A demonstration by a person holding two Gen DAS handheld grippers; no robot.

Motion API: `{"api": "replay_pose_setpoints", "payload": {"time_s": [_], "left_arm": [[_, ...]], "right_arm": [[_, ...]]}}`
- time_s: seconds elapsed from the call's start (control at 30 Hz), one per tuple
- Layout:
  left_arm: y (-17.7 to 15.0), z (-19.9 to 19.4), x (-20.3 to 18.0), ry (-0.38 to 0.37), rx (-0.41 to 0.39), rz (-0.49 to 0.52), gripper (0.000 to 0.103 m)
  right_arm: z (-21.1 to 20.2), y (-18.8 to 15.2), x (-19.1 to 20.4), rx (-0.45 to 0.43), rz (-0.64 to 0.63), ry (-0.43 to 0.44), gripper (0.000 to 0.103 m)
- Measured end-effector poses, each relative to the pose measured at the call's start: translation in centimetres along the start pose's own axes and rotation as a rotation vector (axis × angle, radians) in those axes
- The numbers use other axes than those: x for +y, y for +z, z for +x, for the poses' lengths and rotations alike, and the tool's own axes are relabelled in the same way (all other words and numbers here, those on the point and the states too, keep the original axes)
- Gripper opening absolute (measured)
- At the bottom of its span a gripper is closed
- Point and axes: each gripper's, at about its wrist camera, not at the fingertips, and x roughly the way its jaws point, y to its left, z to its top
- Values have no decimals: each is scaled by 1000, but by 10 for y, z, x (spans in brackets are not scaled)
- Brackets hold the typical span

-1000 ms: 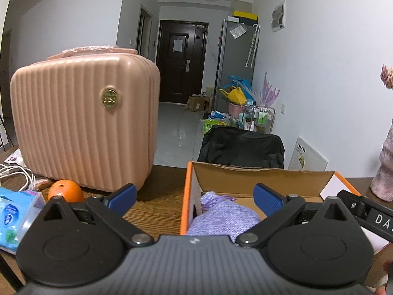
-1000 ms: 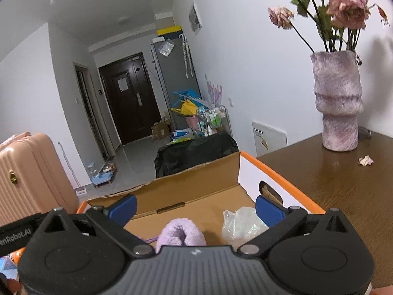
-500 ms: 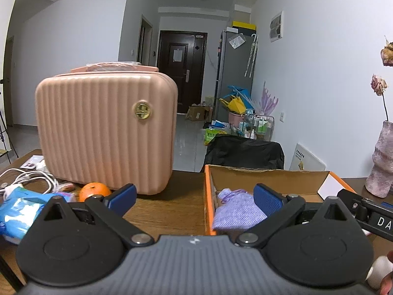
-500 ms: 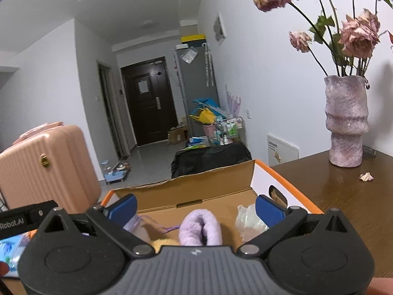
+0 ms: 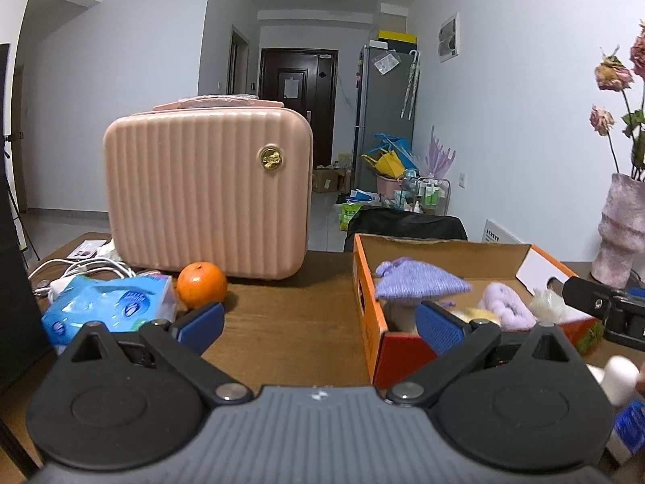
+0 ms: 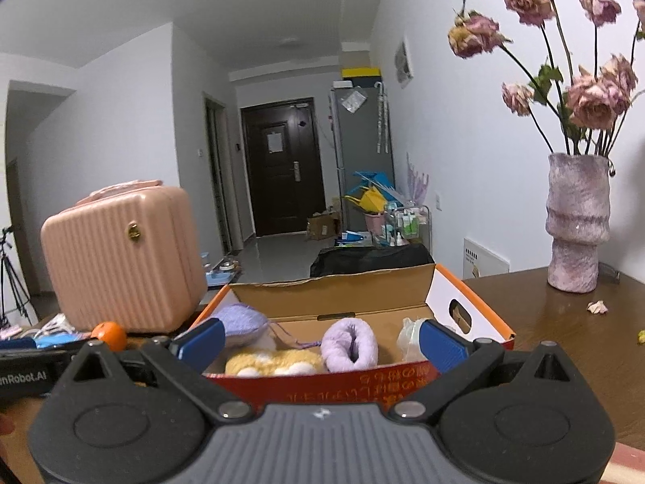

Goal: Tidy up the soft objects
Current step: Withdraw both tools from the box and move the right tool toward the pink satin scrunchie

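Left tool (image 5: 318,324): its blue-padded fingers (image 5: 199,321) are standing spread wide with nothing between them, hovering over the brown wooden counter (image 5: 282,314) just short of the near left corner of the orange cardboard box (image 5: 369,310).

Right tool (image 6: 320,341): its fingers (image 6: 439,345) are likewise spread apart and empty, framing the near red wall of the box (image 6: 363,381) from in front.

Box contents: a lavender knitted pouch (image 5: 419,284) is resting at the left end, raised above the rim in the left wrist view; a purple fluffy slipper (image 6: 350,345) is lying near the middle with its opening facing the viewer; a yellow-and-white plush piece (image 6: 274,363) is sitting against the near wall between pouch and slipper; a clear crumpled plastic bag (image 6: 409,341) is occupying the right end. All four are lying inside the box.

Surroundings: a ribbed pink case (image 5: 207,193) is standing upright on the counter to the left of the box, apart from it. An orange (image 5: 201,284) is sitting in front of the case, beside a blue tissue pack (image 5: 109,308), with white cables (image 5: 80,272) behind. A mottled purple vase (image 6: 576,222) holding dried pink roses (image 6: 588,97) is standing to the right of the box, well apart.
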Motion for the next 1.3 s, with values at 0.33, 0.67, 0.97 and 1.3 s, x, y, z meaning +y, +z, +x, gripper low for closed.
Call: {"api": "replay_pose_setpoints", "payload": {"time_s": [0.33, 0.67, 0.97, 1.3], "left_arm": [[-21, -42, 6, -18, 0, 9, 103], [-48, -84, 19, -16, 21, 19, 103], [-70, -114, 31, 1, 22, 22, 103], [-72, -115, 37, -16, 33, 13, 103]], "right_arm": [[-44, -17, 3, -15, -61, 44, 103], [-82, -41, 4, -14, -113, 78, 103], [-107, -60, 7, 15, -148, 113, 103], [-110, -72, 16, 33, -190, 138, 103]]}}
